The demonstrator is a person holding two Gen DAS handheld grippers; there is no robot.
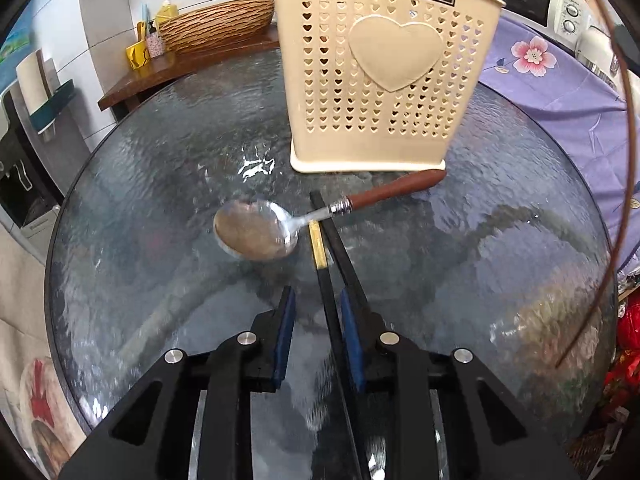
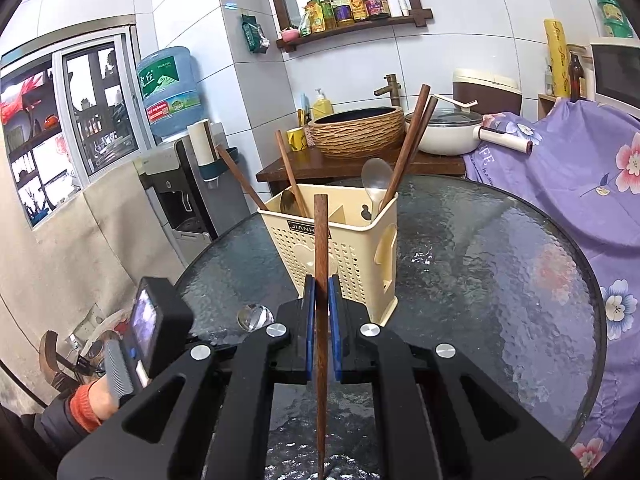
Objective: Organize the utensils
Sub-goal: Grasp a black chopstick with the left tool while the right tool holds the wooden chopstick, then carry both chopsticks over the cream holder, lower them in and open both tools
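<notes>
A cream perforated utensil holder (image 1: 384, 80) stands on the round glass table (image 1: 160, 184). A metal spoon with a brown handle (image 1: 312, 216) lies in front of it. A pair of black chopsticks (image 1: 334, 264) lies over the spoon's neck and runs back between the fingers of my left gripper (image 1: 316, 312), which is open around them. My right gripper (image 2: 320, 292) is shut on a brown wooden chopstick (image 2: 320, 248), held upright before the holder (image 2: 340, 248). The holder has several wooden chopsticks (image 2: 408, 140) and spoons (image 2: 376, 180) in it.
A wooden counter (image 2: 360, 168) behind the table bears a woven basin (image 2: 356, 130), a yellow mug (image 2: 296, 138) and a white pot (image 2: 444, 130). A purple flowered cloth (image 2: 568, 168) covers things at the right. A water dispenser (image 2: 172, 152) stands at the left.
</notes>
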